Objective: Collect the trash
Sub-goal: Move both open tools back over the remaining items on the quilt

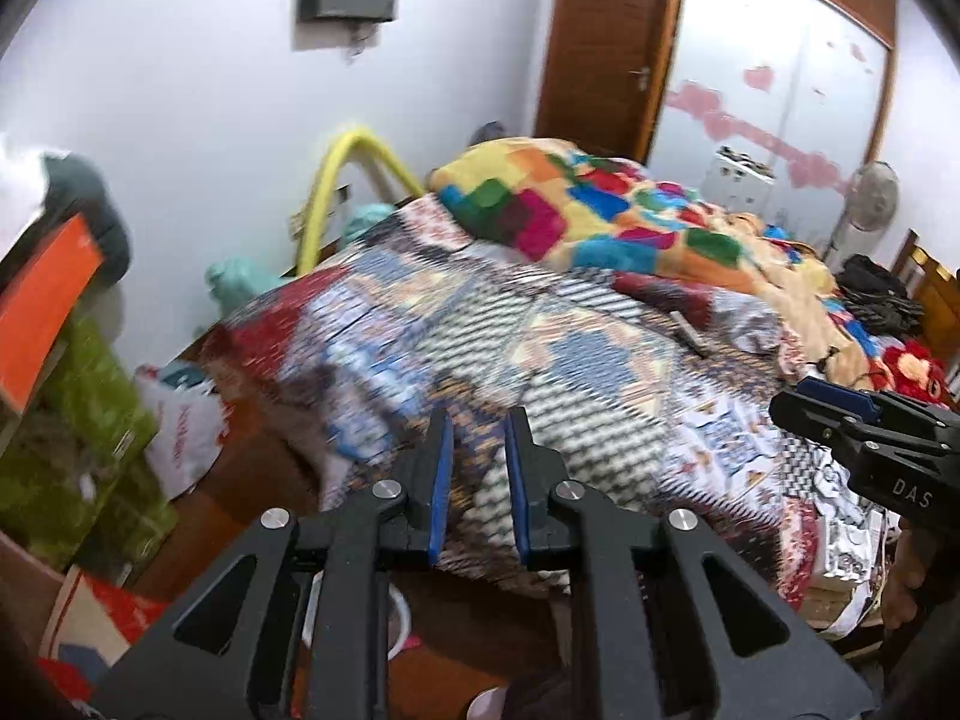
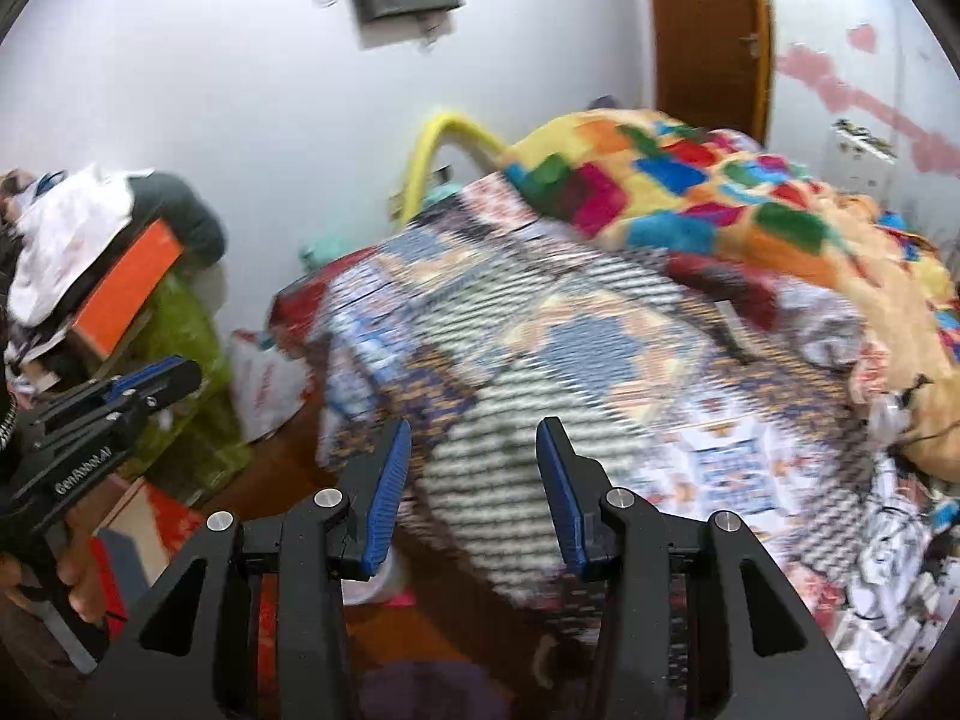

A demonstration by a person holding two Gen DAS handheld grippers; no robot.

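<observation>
1. The likeliest trash is a small flat scrap point(image 1: 690, 330) on the bed point(image 1: 540, 360), right of centre in the left view; blur makes it hard to say whether it is a wrapper or something else.
2. The left gripper point(image 1: 477, 480) holds nothing, its jaws parted by a narrow gap; the right gripper point(image 2: 474, 480) is spread wider, also empty. Both hover over the near edge of the bed, well short of the scrap.
3. The right gripper, already wide, looks better placed: reach across, come down flat, and pinch the scrap without catching the sheet.
4. The blanket point(image 1: 600, 204) heaps just beyond the scrap and could snag a finger.
5. A white bag point(image 1: 180, 432) at lower left by the bed might take the trash.
</observation>
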